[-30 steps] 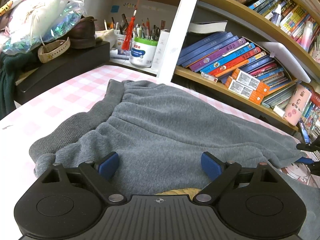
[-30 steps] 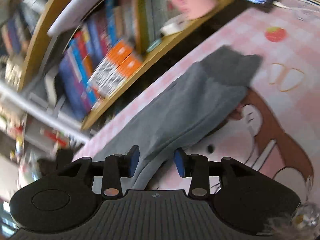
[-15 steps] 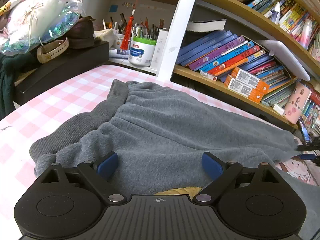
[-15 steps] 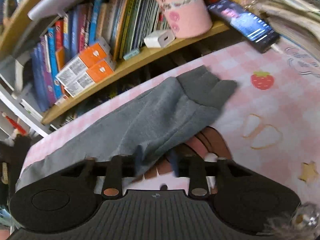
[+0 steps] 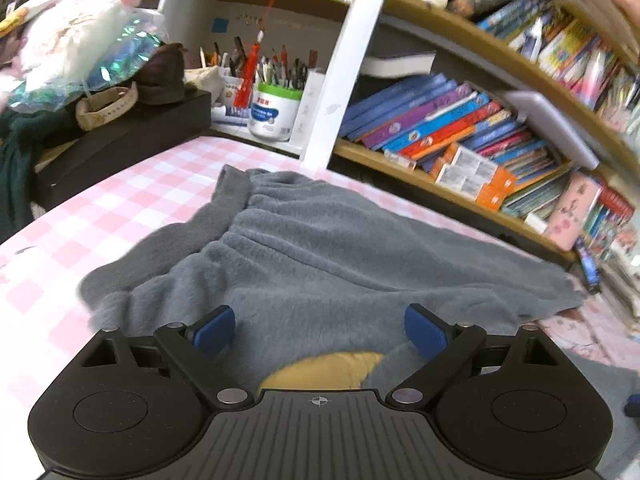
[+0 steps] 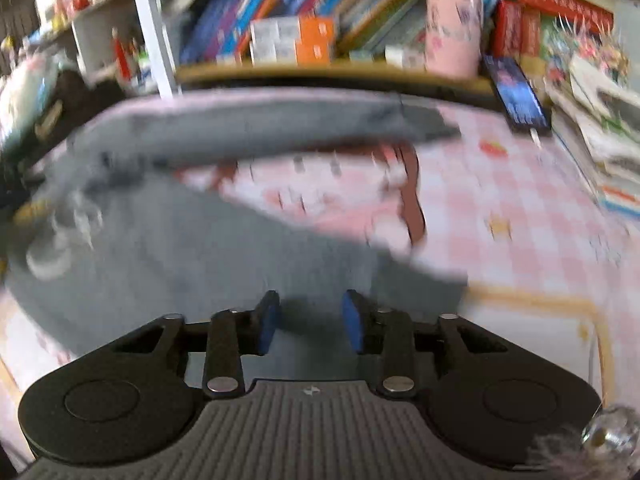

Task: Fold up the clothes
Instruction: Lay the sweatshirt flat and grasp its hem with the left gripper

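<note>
Between the wide-spread jaws of the left gripper (image 5: 318, 330) lie grey fleece trousers (image 5: 320, 256), waistband far-left, legs running right; bookshelf (image 5: 460, 184) beyond. Ahead of the right gripper (image 6: 310, 318), jaws partly parted and gripping nothing, blurred trousers (image 6: 192, 248) stretch leftward across the pink checked cloth (image 6: 500, 208).

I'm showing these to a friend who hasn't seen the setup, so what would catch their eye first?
First, the grey fleece trousers spread across the pink checked tablecloth, filling the middle of both views. Next, the crowded bookshelf behind it, with bright blue, purple and orange spines. The left tool gapes wide over the fabric near a mustard-yellow patch.
</note>
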Motion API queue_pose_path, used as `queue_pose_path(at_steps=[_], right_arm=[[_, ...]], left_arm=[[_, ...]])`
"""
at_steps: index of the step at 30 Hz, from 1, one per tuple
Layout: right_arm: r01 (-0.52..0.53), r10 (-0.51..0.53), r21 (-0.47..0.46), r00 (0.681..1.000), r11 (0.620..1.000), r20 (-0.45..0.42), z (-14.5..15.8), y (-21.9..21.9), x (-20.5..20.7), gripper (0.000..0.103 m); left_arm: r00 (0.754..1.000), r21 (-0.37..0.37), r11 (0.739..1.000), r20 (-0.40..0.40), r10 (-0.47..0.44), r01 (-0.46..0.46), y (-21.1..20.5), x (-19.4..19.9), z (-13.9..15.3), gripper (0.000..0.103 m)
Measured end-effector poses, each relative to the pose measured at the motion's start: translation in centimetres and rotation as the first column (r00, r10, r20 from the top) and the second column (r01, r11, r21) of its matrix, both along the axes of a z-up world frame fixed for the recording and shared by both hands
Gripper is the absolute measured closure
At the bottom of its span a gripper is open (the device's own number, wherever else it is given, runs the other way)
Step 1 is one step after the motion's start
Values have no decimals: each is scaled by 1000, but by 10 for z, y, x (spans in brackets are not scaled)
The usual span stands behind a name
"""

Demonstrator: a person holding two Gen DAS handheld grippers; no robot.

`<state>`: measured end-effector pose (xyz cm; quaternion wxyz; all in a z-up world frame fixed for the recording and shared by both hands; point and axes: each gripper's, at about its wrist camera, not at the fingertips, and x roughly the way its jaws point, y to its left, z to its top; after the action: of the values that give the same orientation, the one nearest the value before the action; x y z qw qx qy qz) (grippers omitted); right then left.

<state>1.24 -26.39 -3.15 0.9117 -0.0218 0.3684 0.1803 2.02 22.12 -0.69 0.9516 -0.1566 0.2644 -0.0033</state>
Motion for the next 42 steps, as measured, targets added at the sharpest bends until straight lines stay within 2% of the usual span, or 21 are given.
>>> queue_pose_path(at_steps=[4,8,11,13,17,19,20,21,22,24,25,27,29,30,33,37,40,42], right_arm=[[18,-18,-14,1000,1000,-9,1,-20,-16,83],[45,-45,-33,999,998,-4,8,-25,-23,81],[57,-59,27,997,998,54,17,-27,-28,71],[62,-63,18,996,998,67,19,-25,-26,71],[69,-68,-13,997,998,24,7,-21,-19,75],[67,-67,-14,998,998,9,2,-21,-18,75],[66,-66,-18,998,998,11,0,-20,-18,75],[66,-65,-22,998,998,14,-1,-19,-19,75],[65,-65,-25,998,998,15,-1,-18,-18,74],[59,-58,-30,998,998,19,-2,-15,-16,71],[55,-54,-34,998,998,21,-2,-13,-15,71],[47,-46,-41,999,998,26,-2,-9,-10,71],[26,-25,-25,999,999,27,-3,-3,-4,71],[14,-14,-15,1000,1000,27,-3,0,-1,71],[-20,21,-21,999,1000,42,-4,16,7,71],[-57,61,-60,996,997,65,-5,39,17,70],[-70,76,-85,995,994,69,-4,35,20,73],[-45,51,-81,996,996,69,-4,24,19,82]], left_arm=[[997,1,997,9,83,-83,24,-27,9,10],[982,7,982,18,189,-190,47,-44,17,11],[982,30,981,4,191,-191,50,-40,16,11],[982,43,981,-18,188,-187,49,-33,12,14],[977,51,978,-63,206,-203,53,-17,1,21],[973,55,976,-88,215,-211,56,-8,-5,35],[974,86,975,-83,212,-205,54,-6,-6,42],[976,119,975,-88,198,-187,51,-4,-5,56],[979,150,974,-94,183,-168,48,-3,-5,64],[987,145,983,-95,131,-117,47,-2,-5,69],[988,139,984,-93,124,-111,50,-3,-4,70],[985,87,984,-61,160,-154,66,-9,-2,71],[974,6,975,-38,223,-223,85,-17,-1,72],[968,-1,969,-36,248,-249,89,-21,0,72],[951,61,951,-49,305,-302,90,-27,-1,72],[943,58,944,-55,329,-325,95,-32,-2,72],[943,71,944,-60,326,-322,93,-32,-3,71],[948,78,949,-60,311,-306,89,-29,-4,71]])
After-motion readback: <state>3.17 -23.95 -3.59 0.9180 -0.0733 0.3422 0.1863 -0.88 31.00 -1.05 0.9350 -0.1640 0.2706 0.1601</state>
